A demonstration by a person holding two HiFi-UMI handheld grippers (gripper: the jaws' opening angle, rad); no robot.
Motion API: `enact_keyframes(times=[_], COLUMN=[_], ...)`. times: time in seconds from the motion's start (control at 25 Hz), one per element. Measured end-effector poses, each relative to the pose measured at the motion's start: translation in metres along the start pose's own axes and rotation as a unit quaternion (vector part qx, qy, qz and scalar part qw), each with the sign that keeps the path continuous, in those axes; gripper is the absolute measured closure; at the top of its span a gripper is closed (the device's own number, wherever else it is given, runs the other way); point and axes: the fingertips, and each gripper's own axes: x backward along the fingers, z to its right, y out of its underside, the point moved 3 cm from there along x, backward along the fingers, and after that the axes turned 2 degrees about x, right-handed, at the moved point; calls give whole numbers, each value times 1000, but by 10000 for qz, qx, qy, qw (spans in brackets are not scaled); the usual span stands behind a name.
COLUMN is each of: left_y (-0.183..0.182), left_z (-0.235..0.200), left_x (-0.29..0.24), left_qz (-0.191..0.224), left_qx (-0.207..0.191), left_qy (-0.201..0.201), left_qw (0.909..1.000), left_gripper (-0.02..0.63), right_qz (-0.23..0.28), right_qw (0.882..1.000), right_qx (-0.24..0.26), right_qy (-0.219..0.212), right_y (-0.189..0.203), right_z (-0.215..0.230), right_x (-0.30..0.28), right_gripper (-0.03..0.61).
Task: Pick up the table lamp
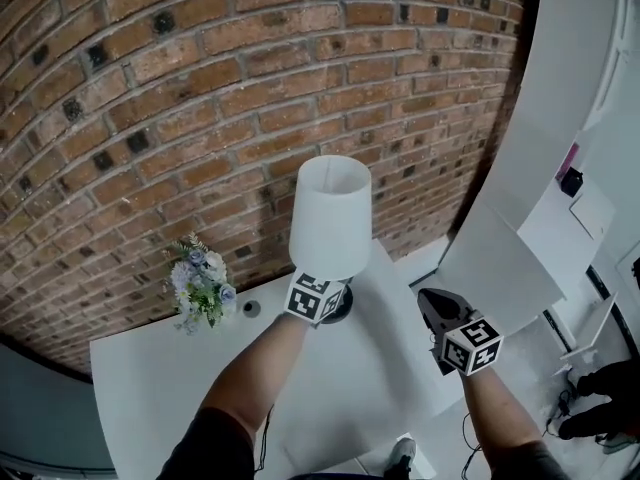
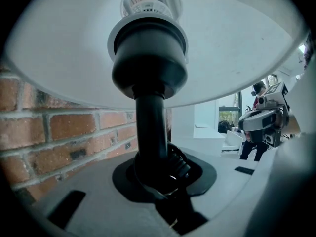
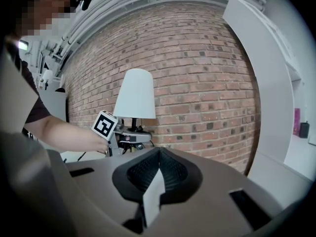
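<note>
Your left gripper (image 1: 336,298) has its fingers clenched on the lamp (image 1: 331,218): in the left gripper view they wrap the black stem (image 2: 150,127) low down, just under the socket and the white shade (image 2: 232,58). The lamp stands upright, its dark base (image 1: 345,310) over the back part of the white counter (image 1: 380,388), near the brick wall (image 1: 200,88). I can't tell whether the base touches the counter. Your right gripper (image 3: 158,153) is off to the right of the lamp, apart from it, over the counter's right edge. Its fingers are pressed together at the tips and grasp nothing of the lamp. A white strip shows low between them; what it is I can't tell. 1 bunch of flowers (image 1: 200,283) sits left of the lamp, well apart from both grippers.
</note>
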Motion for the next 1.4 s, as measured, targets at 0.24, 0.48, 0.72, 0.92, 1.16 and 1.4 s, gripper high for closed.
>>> enact_keyframes(times=[0.24, 0.48, 0.72, 0.92, 1.16, 1.4], left_y=[-38, -86, -140, -180, -221, -259], left_z=[0, 4, 10, 17, 22, 21], left_x=[33, 60, 85, 104, 125, 149], left_qz=[84, 189, 306, 394, 423, 416], left_qx=[-16, -49, -174, -194, -111, -44], left_qy=[-2, 45, 95, 140, 128, -11], left_qw=[10000, 9998, 9993, 9989, 9990, 9991], left_gripper=[514, 514, 514, 514, 512, 514], right_qz=[-52, -144, -117, -68, -27, 75], right_qw=[9996, 9990, 9987, 9982, 9979, 9979], right_qx=[246, 404, 485, 573, 626, 617], right_qy=[150, 140, 139, 188, 181, 183], right_y=[-37, -73, -117, -156, -196, -235], right_z=[-3, -13, -20, -24, -27, -31], right_x=[4, 5, 11, 19, 28, 38], right_gripper=[584, 584, 584, 584, 584, 584])
